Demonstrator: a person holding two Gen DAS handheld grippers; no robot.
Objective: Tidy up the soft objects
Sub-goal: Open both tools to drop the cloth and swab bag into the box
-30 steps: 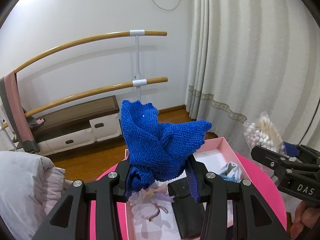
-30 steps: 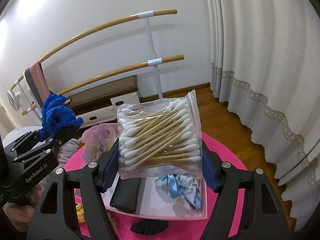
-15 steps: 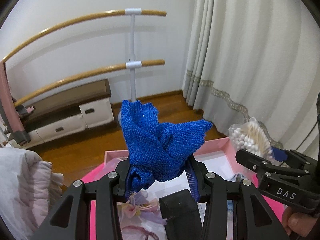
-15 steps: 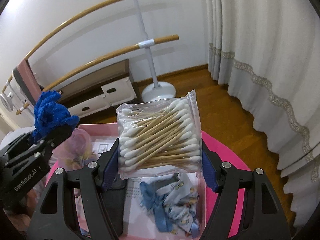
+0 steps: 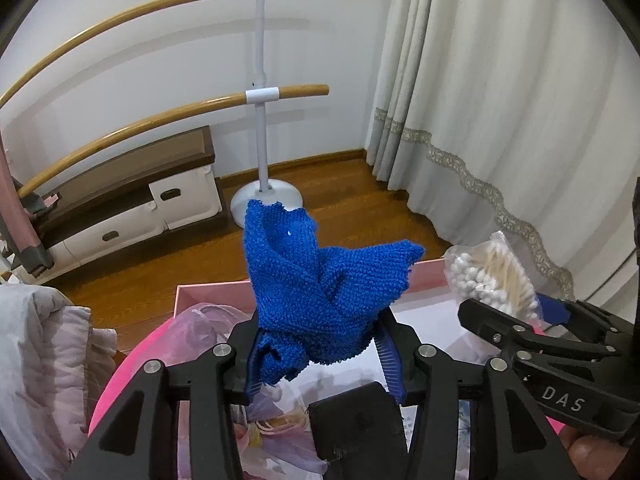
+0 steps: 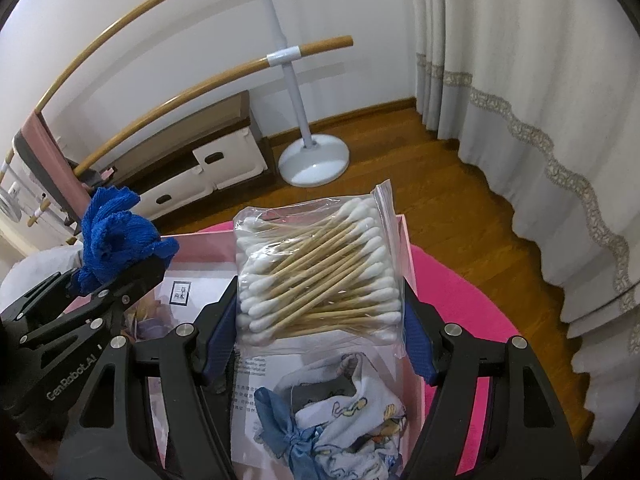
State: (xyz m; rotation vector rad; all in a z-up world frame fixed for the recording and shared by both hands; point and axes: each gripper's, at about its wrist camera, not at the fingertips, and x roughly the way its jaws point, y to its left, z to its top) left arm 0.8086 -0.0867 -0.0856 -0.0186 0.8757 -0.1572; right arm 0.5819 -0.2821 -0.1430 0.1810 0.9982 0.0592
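Right now both of the person's hands hover over the pink box [image 6: 406, 248] on the bright pink table [image 6: 460, 300], each gripper carrying something to drop in. The left gripper [image 5: 320, 350] has a crumpled blue knitted cloth [image 5: 320, 280] bunched between its 2 fingers; its jaws have just been opening a little, yet the cloth sits between the pads and stands up out of them, so it looks held. The right gripper [image 6: 316, 320] has its fingers set fairly wide and pressed against both sides of a clear zip bag of cotton swabs [image 6: 316, 272], which stands upright above the box's right half.

Down in the box I can see a patterned white and blue fabric bundle [image 6: 348, 412] at the near right, a black pouch-like item [image 5: 356, 420] in the middle, and a pale lilac floral piece [image 5: 260, 428] on the left, over a printed paper lining.

My read is that this is the delivery step: 2 items carried in, neither released yet. The next move calls for lowering each gripper toward a free patch of the box floor, then spreading the fingers enough that the cloth falls clear instead of snagging on the ribbed pads, and the swab bag lies flat rather than tipping over the box's rim.
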